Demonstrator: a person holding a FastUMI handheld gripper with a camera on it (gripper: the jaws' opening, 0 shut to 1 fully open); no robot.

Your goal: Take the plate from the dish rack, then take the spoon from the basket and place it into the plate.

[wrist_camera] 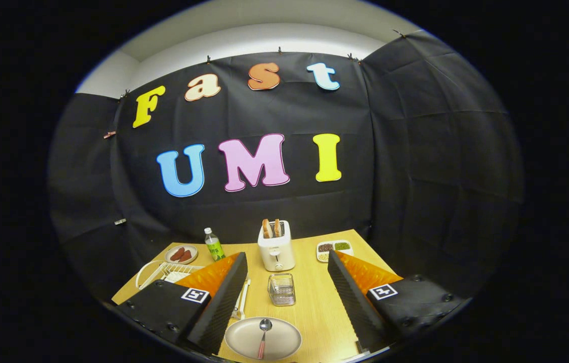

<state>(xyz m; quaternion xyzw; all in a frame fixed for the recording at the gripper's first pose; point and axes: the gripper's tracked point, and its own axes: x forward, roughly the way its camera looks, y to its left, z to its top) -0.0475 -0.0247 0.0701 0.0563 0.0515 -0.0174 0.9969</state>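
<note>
Spoon on plate, table spread beyond it

We see the spoon [263, 337] lying in the plate [244, 343] between the gripper [284, 310] and its spread fingers, the basket [281, 289] behind the plate, the toaster [276, 246] behind that, and the dish rack [161, 273] left.

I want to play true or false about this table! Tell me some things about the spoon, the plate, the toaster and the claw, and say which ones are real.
1. The spoon lies in the plate. True.
2. The claw is squeezing the spoon. False: its fingers stand wide apart and hold nothing; the plate sits between them.
3. The toaster has two slices of bread sticking out of its top. True.
4. The little wire basket stands behind the toaster. False: it stands in front of it, between toaster and plate.
5. The bottle lies on its side. False: it stands upright, beside a small plate of food.
</note>
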